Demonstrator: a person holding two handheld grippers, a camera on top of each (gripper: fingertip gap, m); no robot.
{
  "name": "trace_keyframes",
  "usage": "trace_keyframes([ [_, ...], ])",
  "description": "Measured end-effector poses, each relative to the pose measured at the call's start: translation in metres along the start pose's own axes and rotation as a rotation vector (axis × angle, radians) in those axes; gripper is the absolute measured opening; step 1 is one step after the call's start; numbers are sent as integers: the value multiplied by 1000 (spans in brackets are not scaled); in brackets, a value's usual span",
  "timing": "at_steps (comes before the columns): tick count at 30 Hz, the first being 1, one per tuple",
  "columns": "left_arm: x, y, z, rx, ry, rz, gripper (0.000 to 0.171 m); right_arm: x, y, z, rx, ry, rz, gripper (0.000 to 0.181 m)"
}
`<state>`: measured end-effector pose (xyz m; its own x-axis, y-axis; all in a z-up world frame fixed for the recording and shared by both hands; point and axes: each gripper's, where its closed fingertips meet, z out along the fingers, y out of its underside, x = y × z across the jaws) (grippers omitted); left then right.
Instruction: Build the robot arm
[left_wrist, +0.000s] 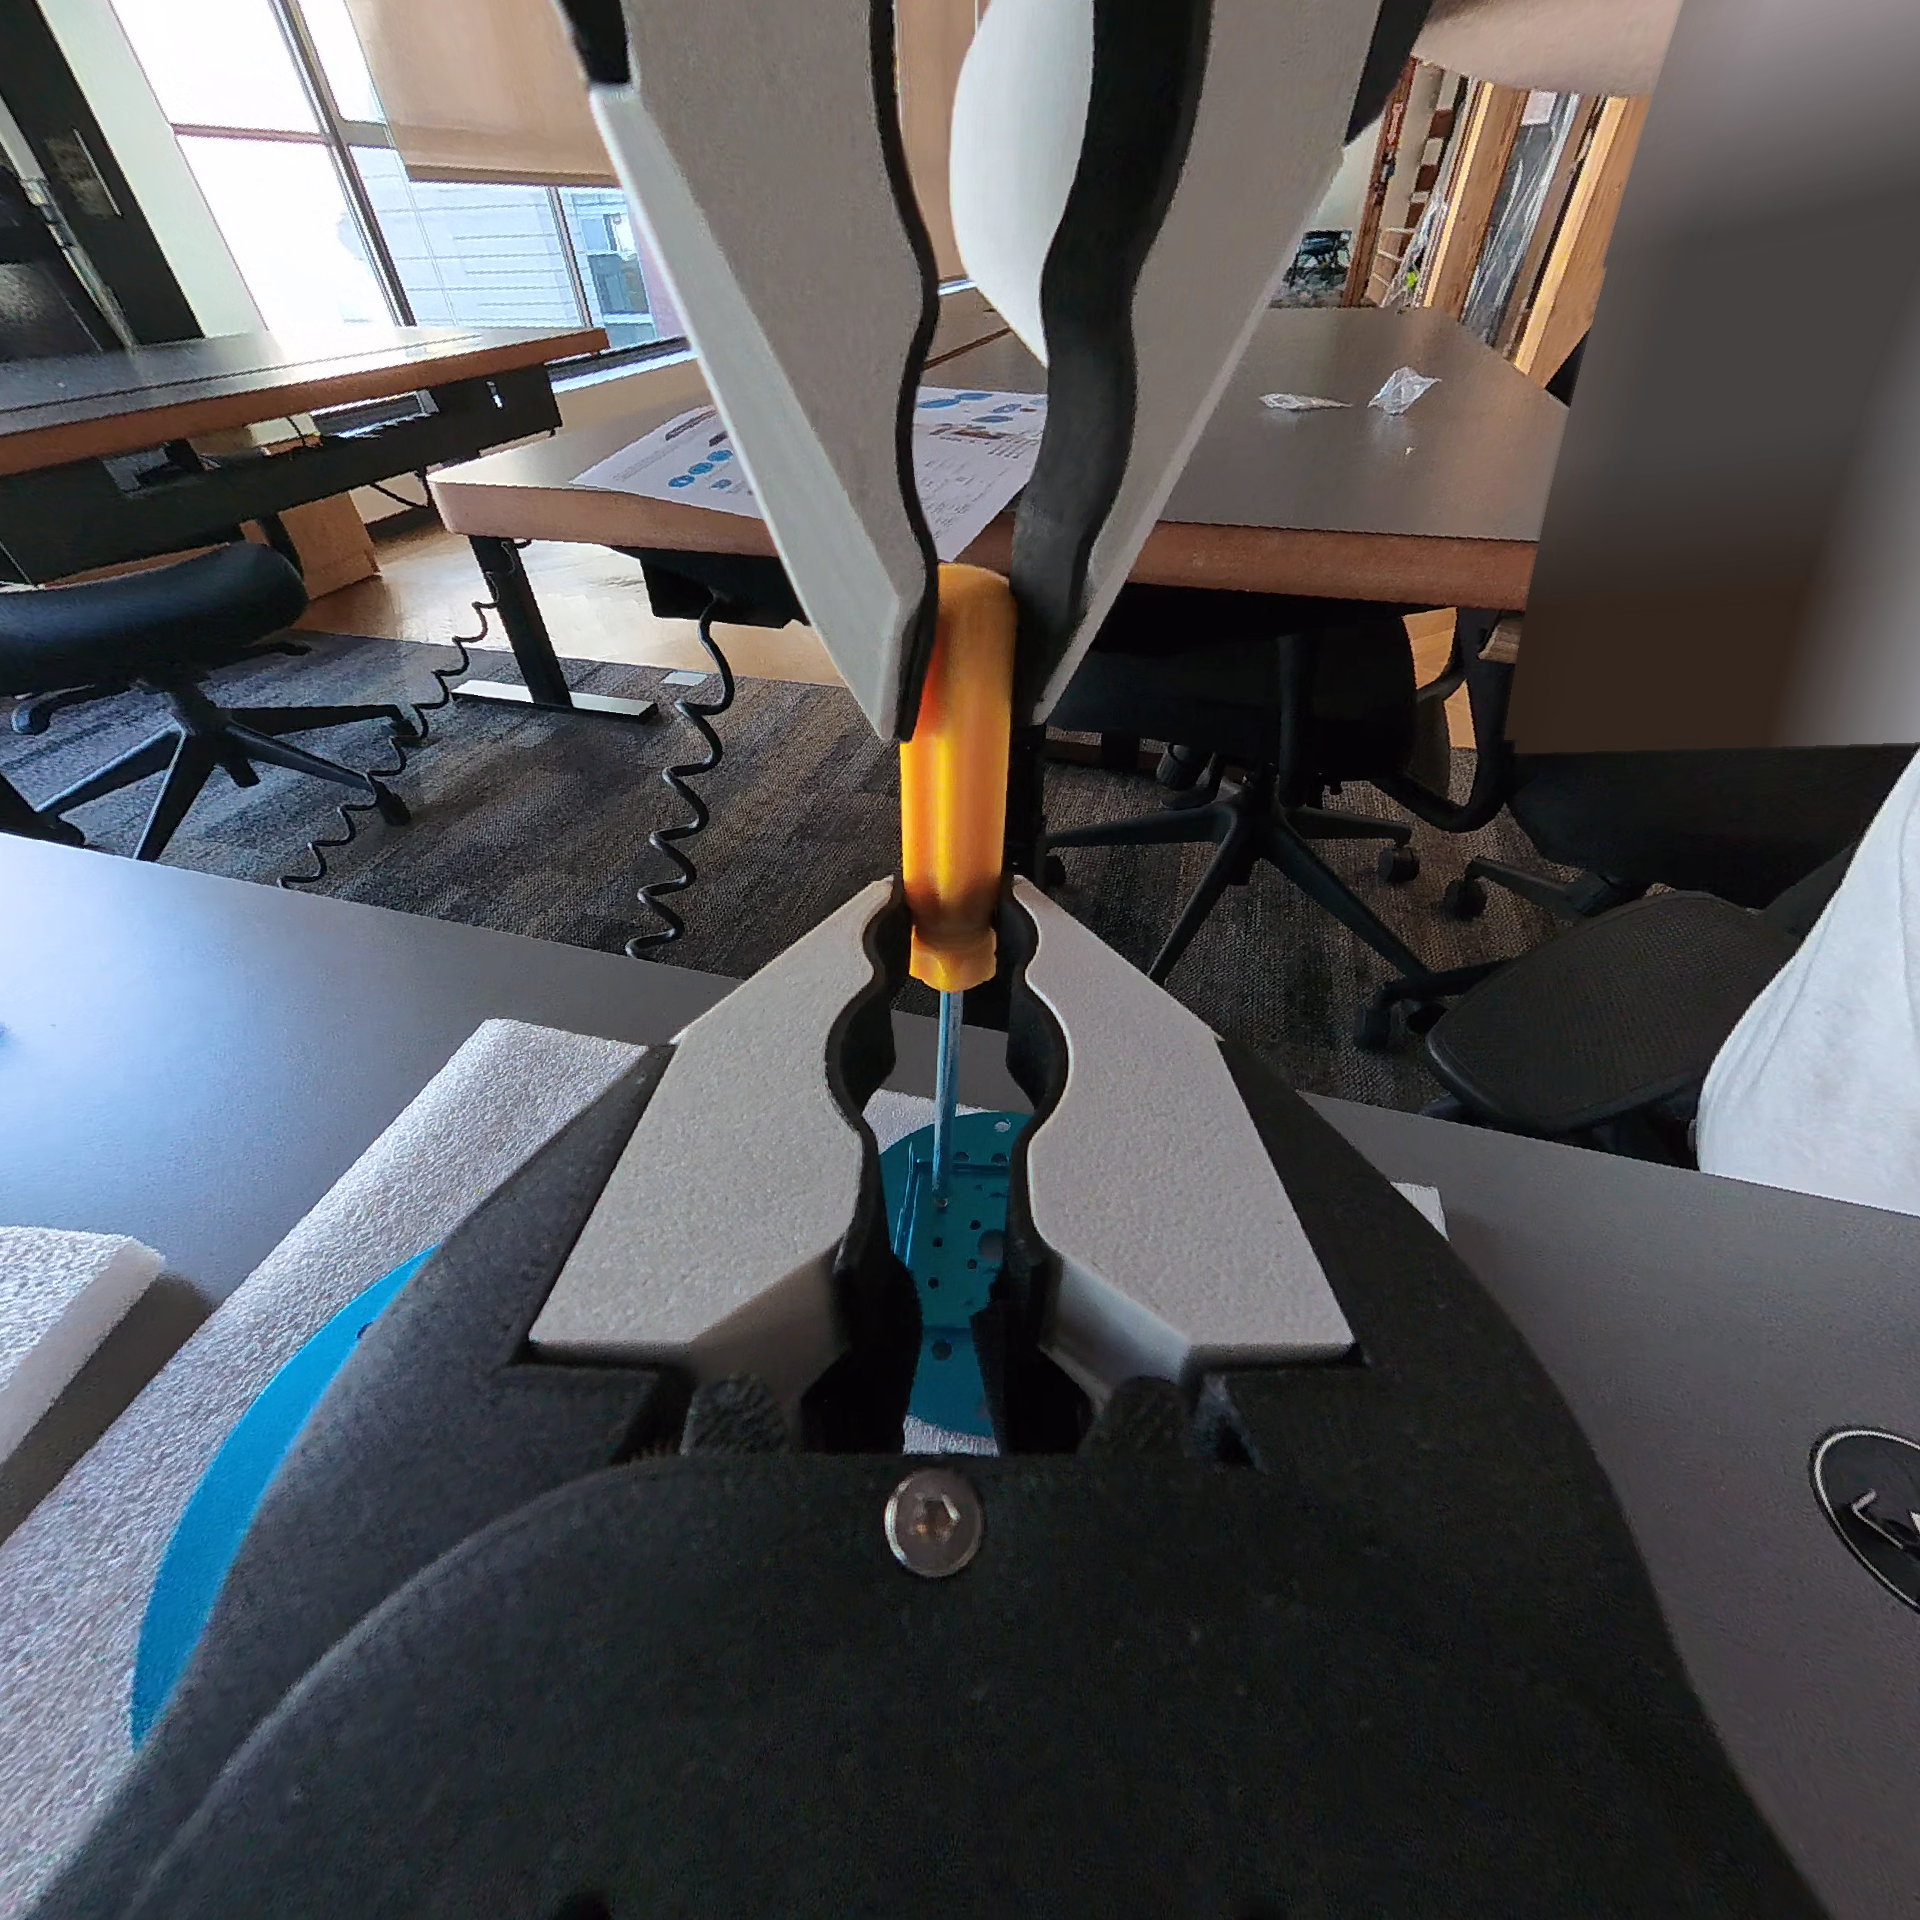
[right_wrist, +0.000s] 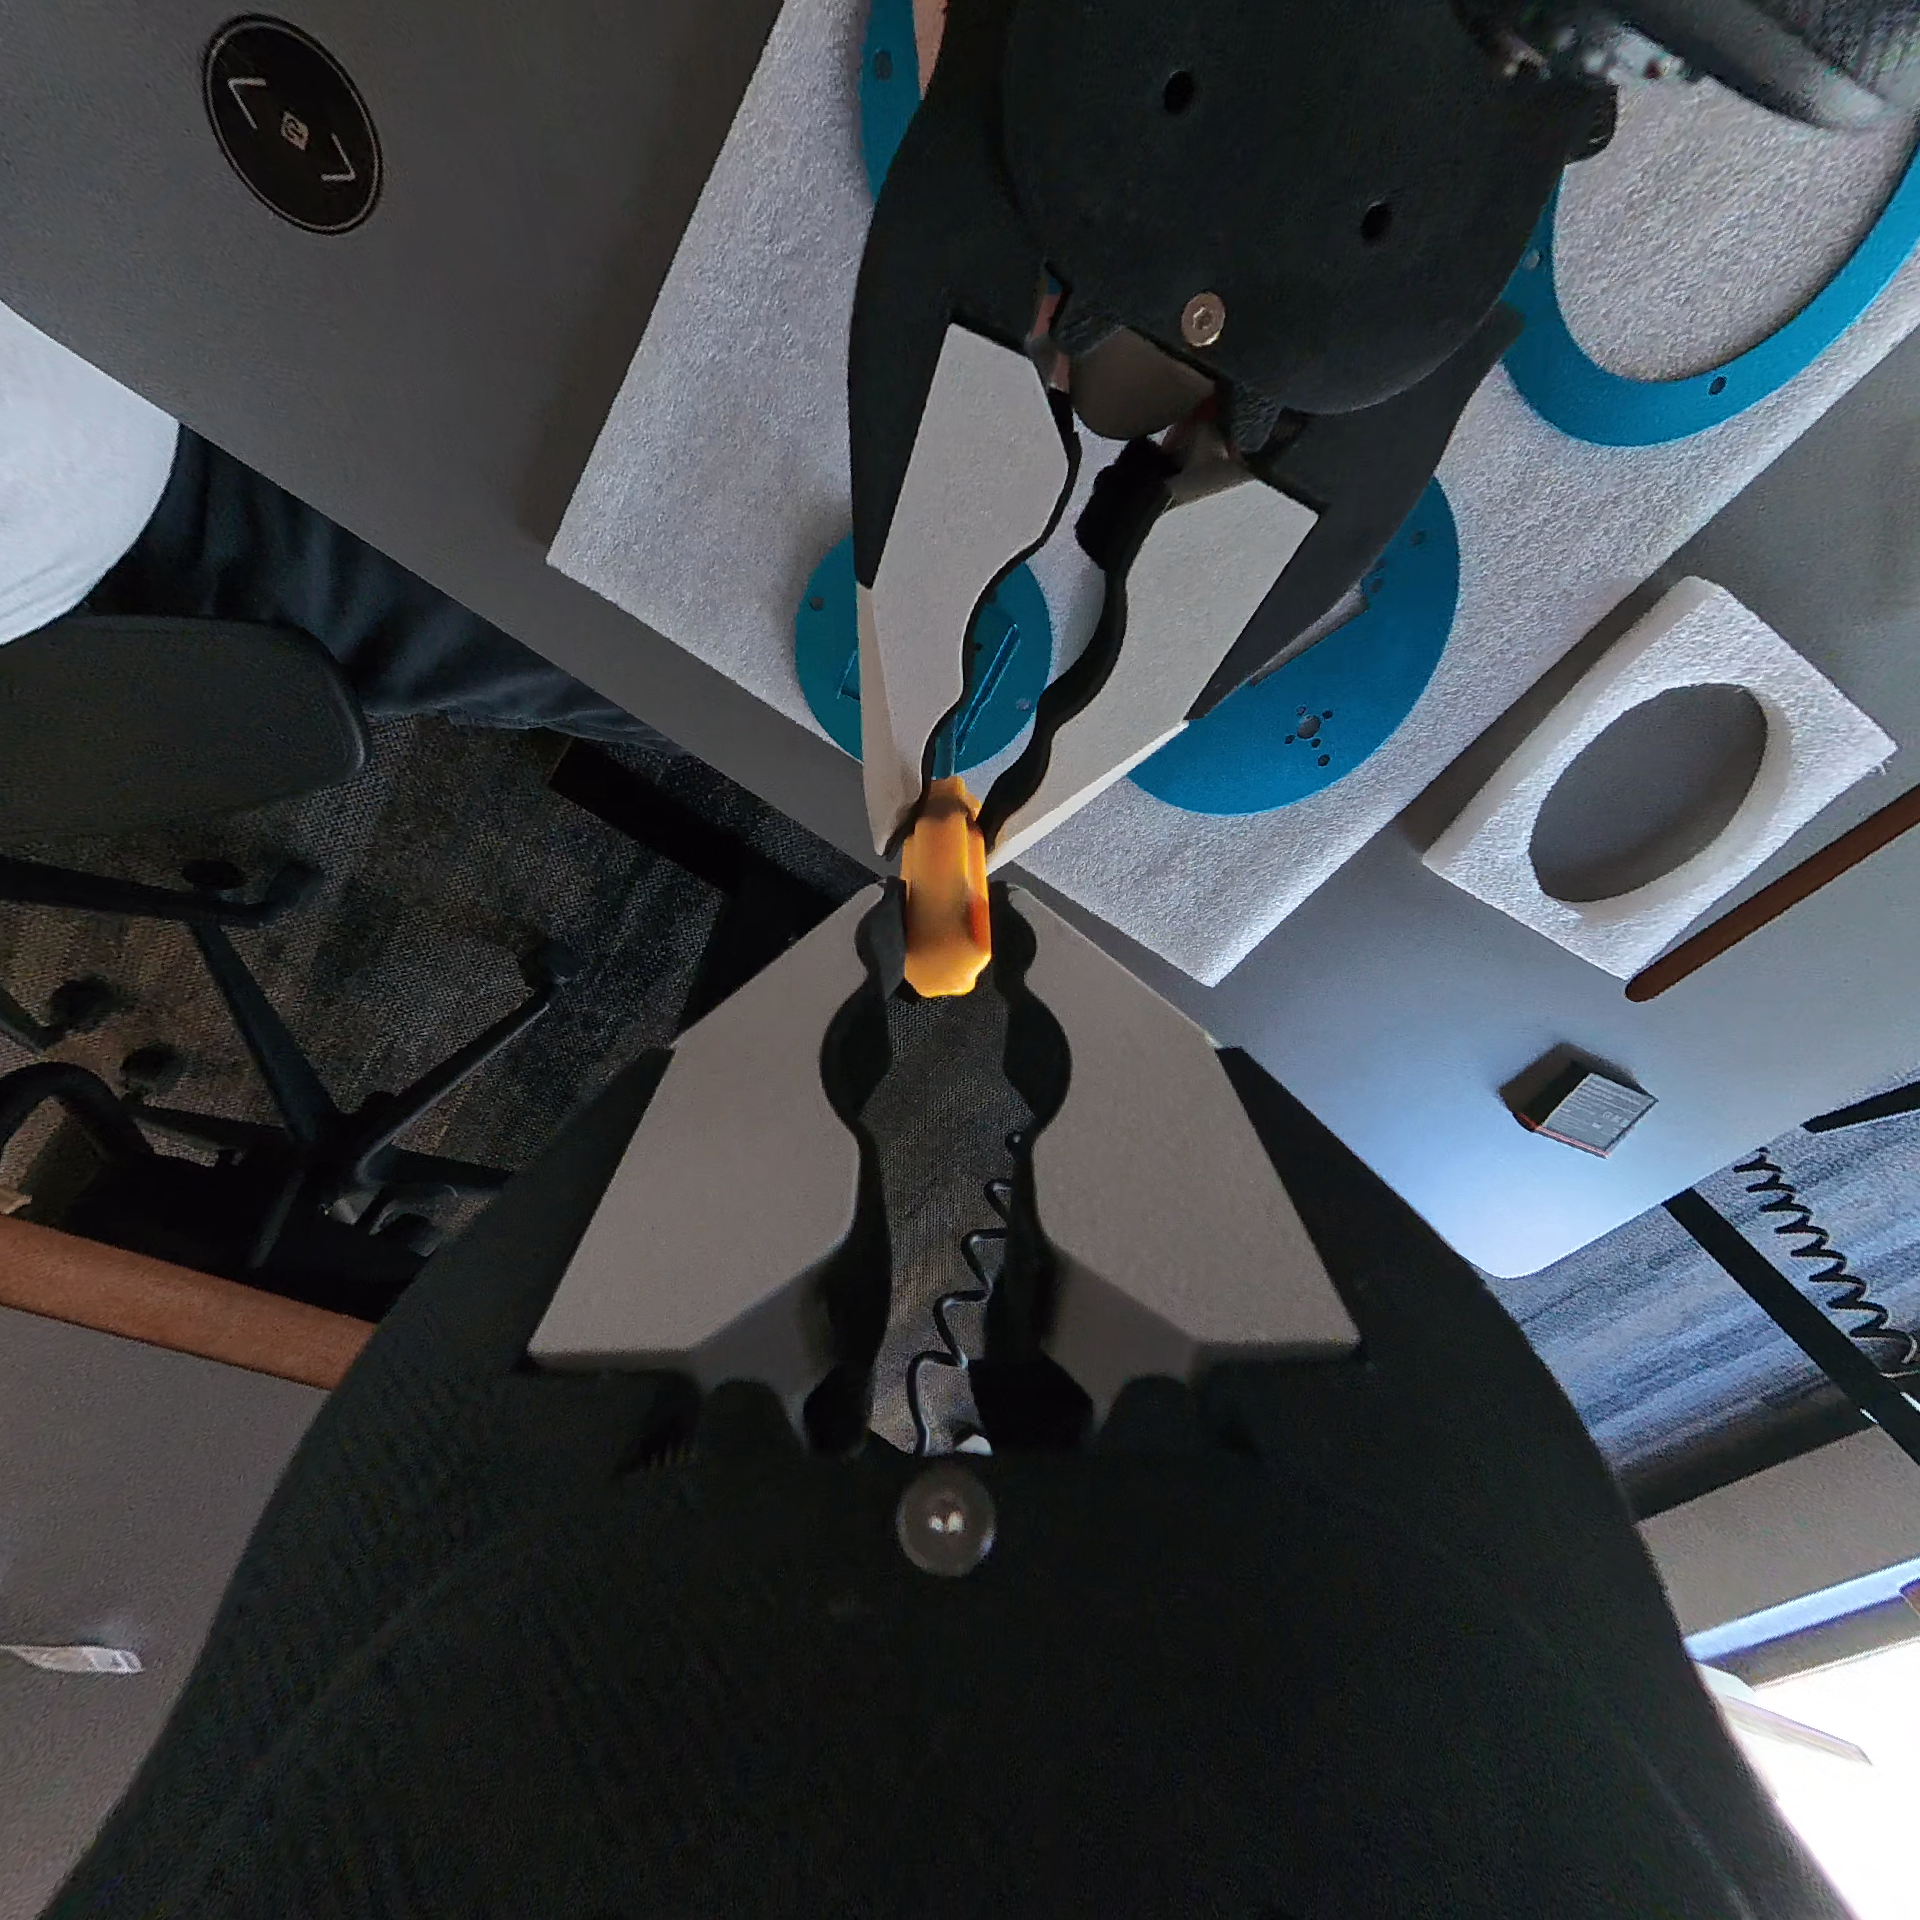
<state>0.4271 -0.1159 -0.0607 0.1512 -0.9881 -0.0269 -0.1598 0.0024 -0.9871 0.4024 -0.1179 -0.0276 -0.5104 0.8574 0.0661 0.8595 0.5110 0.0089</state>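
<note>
While standing upright, orange screwdriver (left_wrist: 951, 790) pinched near the bottom by left gripper (left_wrist: 951, 914), near the top by right gripper (right_wrist: 940, 914). Tip seemingly touching blue plate (left_wrist: 951, 1226) on white foam (left_wrist: 343, 1226) near table (left_wrist: 208, 1008) edge.

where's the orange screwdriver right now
Centre of both views: the orange screwdriver stands upright, both hand-held grippers shut on its handle, tip on the blue perforated plate.

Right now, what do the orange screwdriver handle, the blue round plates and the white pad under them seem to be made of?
Orange screwdriver handle: likely translucent plastic; it glows where light passes through, glossy.
Blue round plates: probably painted or anodised metal sheet; thin, flat, matte, with small drilled holes.
White pad: looks like foam; grainy, soft-looking surface and thick cut edges.
</note>
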Motion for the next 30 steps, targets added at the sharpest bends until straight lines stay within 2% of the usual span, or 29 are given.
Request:
trace_keyframes([
  [7,0,0,0,3,-2,-1,14,0,0,0,-29,0,-10,14],
  [18,0,0,-1,3,1,-7,14,1,0,1,-53,-30,72,15],
  [23,0,0,-2,6,1,-8,15,3,-1,1,-97,-27,191,15],
  [30,0,1,-2,1,-1,-1,15,3,1,1,-112,-42,455,15],
])
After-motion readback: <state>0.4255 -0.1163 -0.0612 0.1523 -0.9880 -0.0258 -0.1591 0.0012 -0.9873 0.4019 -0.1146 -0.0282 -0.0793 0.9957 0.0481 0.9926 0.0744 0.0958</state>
